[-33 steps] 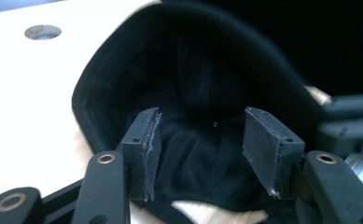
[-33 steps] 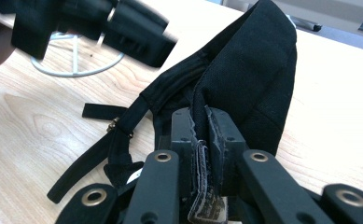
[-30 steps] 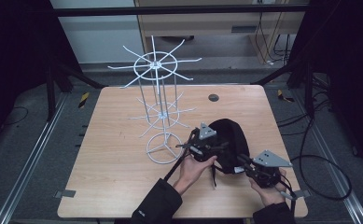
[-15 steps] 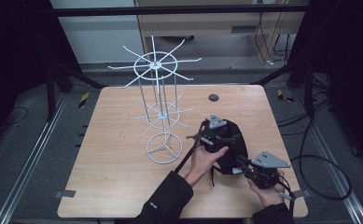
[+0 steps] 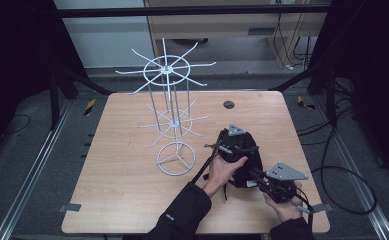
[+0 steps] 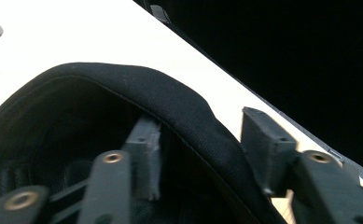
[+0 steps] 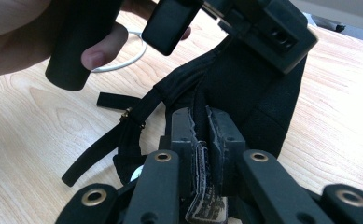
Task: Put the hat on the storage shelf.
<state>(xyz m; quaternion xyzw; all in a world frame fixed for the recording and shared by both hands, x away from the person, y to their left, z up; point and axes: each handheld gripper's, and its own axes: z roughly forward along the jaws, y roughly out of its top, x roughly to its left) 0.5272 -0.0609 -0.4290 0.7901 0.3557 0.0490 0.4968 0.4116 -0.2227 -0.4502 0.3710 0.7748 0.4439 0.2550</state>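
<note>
A black cap (image 5: pixel 255 158) lies on the wooden table (image 5: pixel 132 150), right of centre. My left gripper (image 5: pixel 242 145) is on top of it, held by a hand in a dark sleeve. In the left gripper view its jaws are open and straddle the cap's curved edge (image 6: pixel 123 93), one jaw inside and one outside. My right gripper (image 5: pixel 253 176) reaches in from the near right. It is shut on a strap and worn label at the cap's (image 7: pixel 258 93) near side, as the right gripper (image 7: pixel 200 126) view shows.
A white wire rack (image 5: pixel 168 70) with two tiers of radiating arms stands left of the cap, its ring base (image 5: pixel 176 159) close to the left hand. A small dark hole (image 5: pixel 228 104) sits in the table's far side. The table's right edge is near.
My left gripper has moved right and farther away, up over the cap. The right gripper has held its grip and barely shifted.
</note>
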